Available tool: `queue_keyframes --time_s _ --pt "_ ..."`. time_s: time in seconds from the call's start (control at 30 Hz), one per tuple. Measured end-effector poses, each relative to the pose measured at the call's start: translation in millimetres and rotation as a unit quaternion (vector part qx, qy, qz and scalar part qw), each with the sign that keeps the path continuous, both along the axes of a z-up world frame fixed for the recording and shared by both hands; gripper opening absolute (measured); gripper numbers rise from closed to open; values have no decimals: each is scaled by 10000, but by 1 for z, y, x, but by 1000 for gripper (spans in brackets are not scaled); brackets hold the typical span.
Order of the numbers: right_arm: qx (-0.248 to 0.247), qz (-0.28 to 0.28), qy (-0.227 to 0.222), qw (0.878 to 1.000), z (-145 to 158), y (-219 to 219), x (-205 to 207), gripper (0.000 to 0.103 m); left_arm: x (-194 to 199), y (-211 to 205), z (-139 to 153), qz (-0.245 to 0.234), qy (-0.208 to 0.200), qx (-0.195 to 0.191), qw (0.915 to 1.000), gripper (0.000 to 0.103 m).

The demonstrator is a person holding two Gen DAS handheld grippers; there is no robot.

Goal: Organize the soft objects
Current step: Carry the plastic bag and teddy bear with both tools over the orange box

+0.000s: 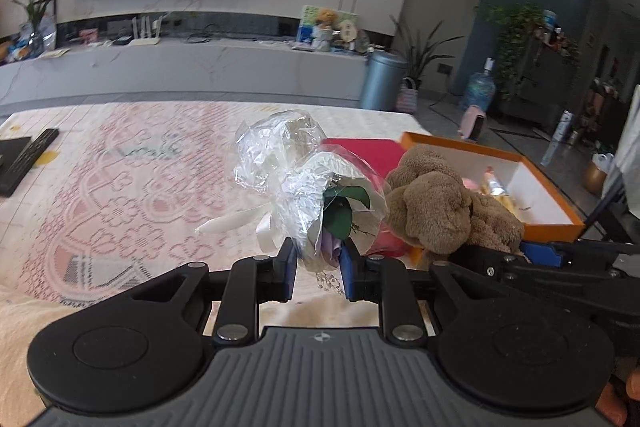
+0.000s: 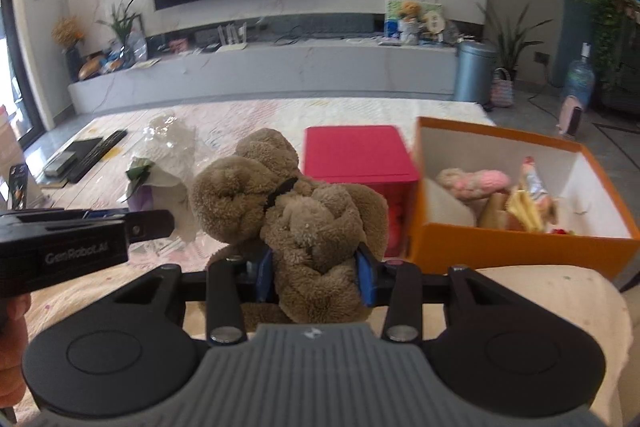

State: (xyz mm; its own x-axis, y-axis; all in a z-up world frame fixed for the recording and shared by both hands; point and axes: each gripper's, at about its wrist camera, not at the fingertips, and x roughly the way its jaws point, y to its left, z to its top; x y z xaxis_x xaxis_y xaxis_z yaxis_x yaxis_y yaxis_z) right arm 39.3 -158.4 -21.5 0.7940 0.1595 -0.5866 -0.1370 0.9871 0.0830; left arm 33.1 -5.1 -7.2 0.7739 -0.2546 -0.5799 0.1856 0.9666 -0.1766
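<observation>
At the frame's centre in both wrist views, the left gripper [image 1: 318, 263] clenches a crinkly wrapped bouquet [image 1: 308, 183] by its stem, light but crushable; the right gripper [image 2: 316, 277] squeezes a soft brown teddy bear [image 2: 292, 223], left of the orange box [image 2: 520, 247].

Black tool [image 1: 318, 269] — blue pads [image 1: 290, 263], silver screws.

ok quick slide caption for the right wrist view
Right gripper carries a brown plush bear beside the open orange box.
</observation>
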Motion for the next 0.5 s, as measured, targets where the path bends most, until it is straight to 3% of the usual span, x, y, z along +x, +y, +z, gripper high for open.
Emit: queue_keyframes --time_s 0.5 --pt "-75 -920 -405 9949 28 -97 7 41 33 -82 25 -1071 -375 -88 9935 25"
